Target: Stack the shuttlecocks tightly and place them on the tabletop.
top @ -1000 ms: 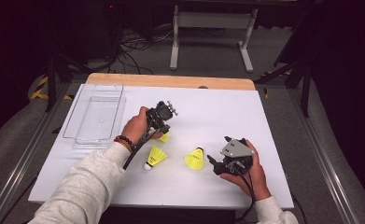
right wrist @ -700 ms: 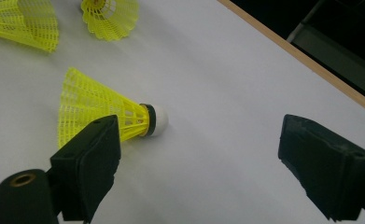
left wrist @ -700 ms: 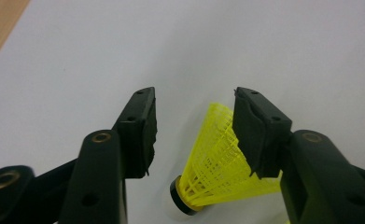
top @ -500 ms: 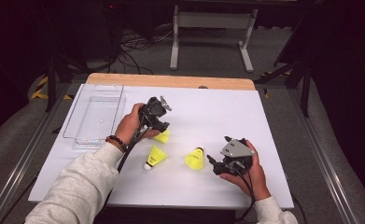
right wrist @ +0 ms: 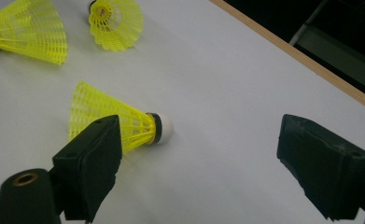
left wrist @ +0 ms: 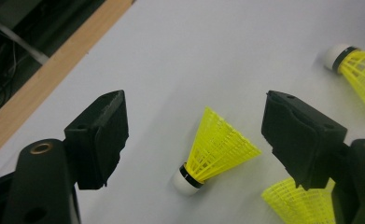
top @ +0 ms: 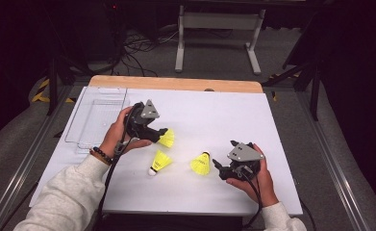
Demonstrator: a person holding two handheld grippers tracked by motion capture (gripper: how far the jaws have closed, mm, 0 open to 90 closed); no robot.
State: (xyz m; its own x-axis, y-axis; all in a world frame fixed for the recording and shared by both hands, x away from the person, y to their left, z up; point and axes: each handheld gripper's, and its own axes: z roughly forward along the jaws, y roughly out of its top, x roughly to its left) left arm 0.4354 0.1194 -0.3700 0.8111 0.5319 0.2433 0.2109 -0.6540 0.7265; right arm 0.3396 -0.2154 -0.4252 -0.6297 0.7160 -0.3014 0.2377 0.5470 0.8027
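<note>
Three yellow shuttlecocks with white corks lie on the white table. My left gripper [top: 159, 134] hovers open over the far one [top: 167, 138]. In the left gripper view that shuttlecock [left wrist: 217, 149] lies between the spread jaws of the gripper [left wrist: 196, 112], cork toward the camera. A second shuttlecock [top: 160, 161] lies nearer the person. My right gripper [top: 221, 161] is open and points at the third shuttlecock [top: 201, 163]. In the right gripper view this one [right wrist: 119, 121] sits partly behind one jaw of the gripper [right wrist: 203, 135], which holds nothing.
A clear plastic tray [top: 96, 120] stands at the table's left side, just beyond the left hand. A wooden strip [top: 176, 83] runs along the far edge. Bare white tabletop [top: 224, 115] stretches to the right and back.
My left gripper has drawn back a little to the left, away from the far shuttlecock. The right gripper and all three shuttlecocks have stayed put.
</note>
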